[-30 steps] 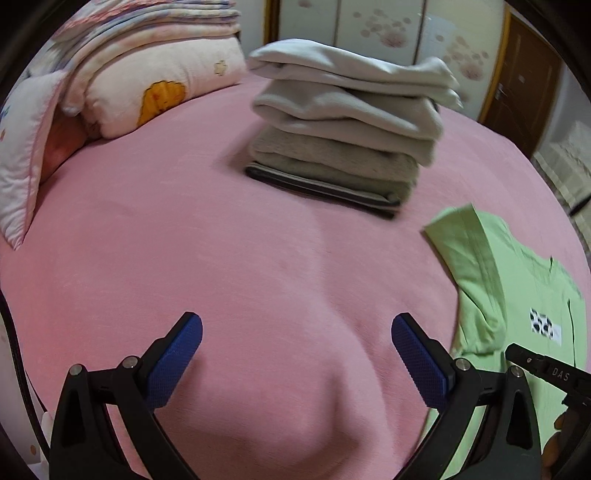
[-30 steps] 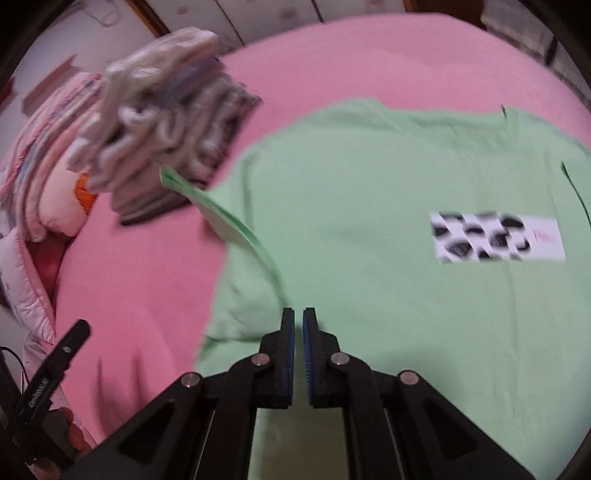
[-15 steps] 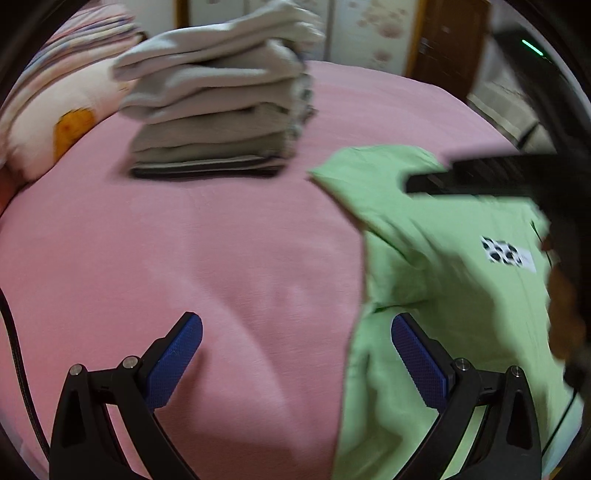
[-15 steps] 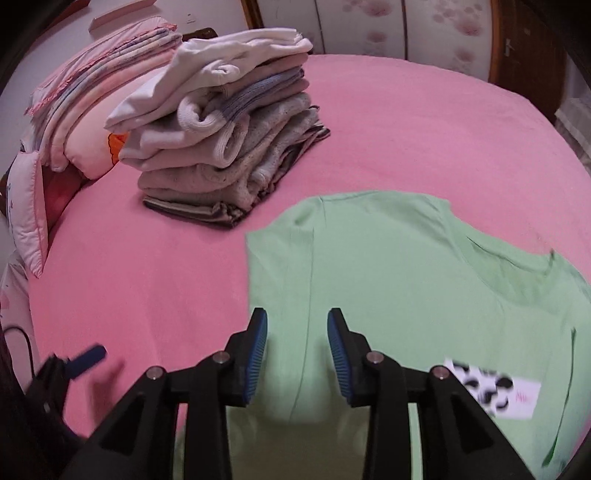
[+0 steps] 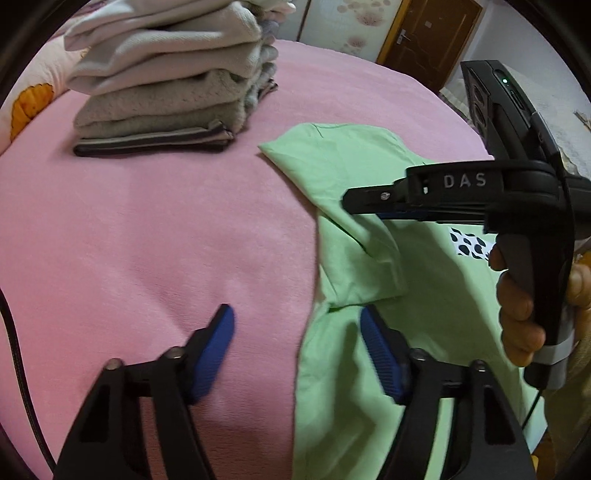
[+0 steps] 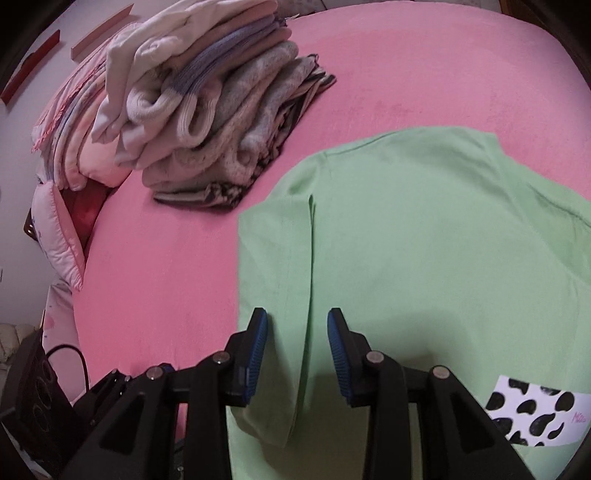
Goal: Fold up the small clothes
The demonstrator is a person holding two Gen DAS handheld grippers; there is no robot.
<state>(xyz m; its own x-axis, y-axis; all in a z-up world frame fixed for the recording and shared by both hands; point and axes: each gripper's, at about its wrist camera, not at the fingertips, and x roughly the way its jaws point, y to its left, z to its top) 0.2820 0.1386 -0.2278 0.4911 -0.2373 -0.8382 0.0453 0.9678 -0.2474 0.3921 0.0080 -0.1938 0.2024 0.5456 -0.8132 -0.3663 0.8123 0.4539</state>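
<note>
A light green T-shirt (image 5: pixel 436 295) with a black-and-white spotted patch (image 6: pixel 535 415) lies spread on the pink bed; it also shows in the right wrist view (image 6: pixel 424 240). Its left sleeve is folded in over the body (image 6: pixel 280 266). My left gripper (image 5: pixel 297 332) is open, low over the shirt's left edge, straddling the border of shirt and bedspread. My right gripper (image 6: pixel 297 332) is open above the folded sleeve, holding nothing; it shows from the side in the left wrist view (image 5: pixel 365 201).
A stack of folded grey and white clothes (image 5: pixel 170 85) sits on the pink bedspread (image 5: pixel 147 229) behind the shirt, also in the right wrist view (image 6: pixel 214 110). Folded quilts and a pillow (image 6: pixel 70 140) lie at the far left. A brown door (image 5: pixel 432 33) stands behind.
My right gripper opened, released the sleeve now lying folded over the shirt, and stays above it. My left gripper moved right to the shirt's edge and its fingers came closer together.
</note>
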